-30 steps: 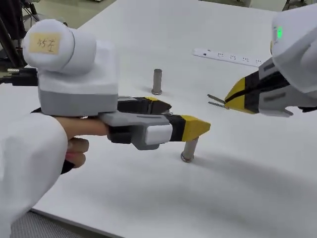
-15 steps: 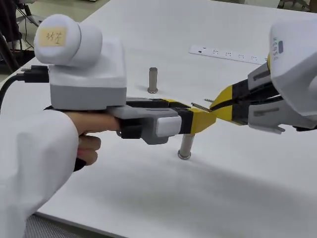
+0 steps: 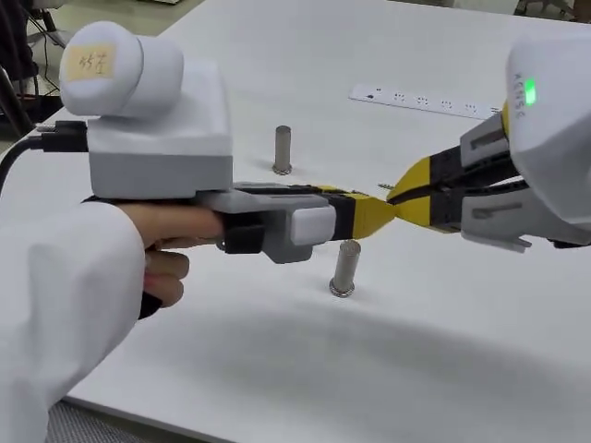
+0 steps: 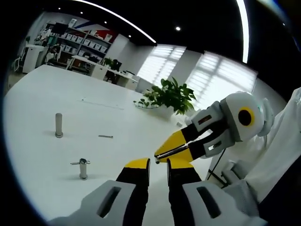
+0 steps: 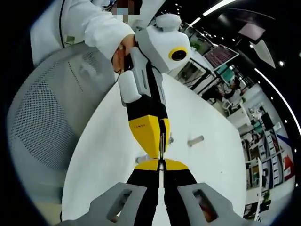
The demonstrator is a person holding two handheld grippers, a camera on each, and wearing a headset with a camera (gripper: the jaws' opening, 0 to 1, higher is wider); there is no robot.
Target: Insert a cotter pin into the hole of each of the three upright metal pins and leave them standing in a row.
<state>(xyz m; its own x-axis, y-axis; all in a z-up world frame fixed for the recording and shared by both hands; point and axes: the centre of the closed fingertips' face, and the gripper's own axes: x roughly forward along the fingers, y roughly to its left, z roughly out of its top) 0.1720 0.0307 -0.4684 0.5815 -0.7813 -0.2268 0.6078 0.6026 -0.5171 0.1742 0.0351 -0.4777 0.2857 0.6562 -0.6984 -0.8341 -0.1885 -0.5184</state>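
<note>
Right now my two grippers meet tip to tip above the white table [image 3: 277, 369]. The right gripper [image 3: 404, 201] has its fingers pinched tight on a cotter pin [image 4: 171, 152], and in the right gripper view [image 5: 160, 165] the thin metal runs straight out from between those fingers towards the yellow nose of the left gripper [image 5: 159, 141]. The left gripper [image 3: 380, 214] has its fingers a narrow gap apart. In its own view [image 4: 158, 165] the gap lies open, and the end of the cotter pin sits just ahead of it, close to the inner edge of the left finger. I cannot tell whether it touches. In the head view, the near metal pin [image 3: 344, 269] stands upright on the table below the meeting fingertips, apart from them. The far metal pin [image 3: 282, 150] stands upright well beyond the left gripper's fingers, and a power strip [image 3: 425, 101] lies further off past the right gripper's fingers. In the left gripper view, well to the left of my left fingers, a fitted metal pin [image 4: 83, 168] stands with a cotter pin through its top. A bare metal pin [image 4: 59, 125] stands beyond it, and a loose cotter pin [image 4: 105, 136] lies flat on the table near them. I cannot match these surely with the two in the head view.
</note>
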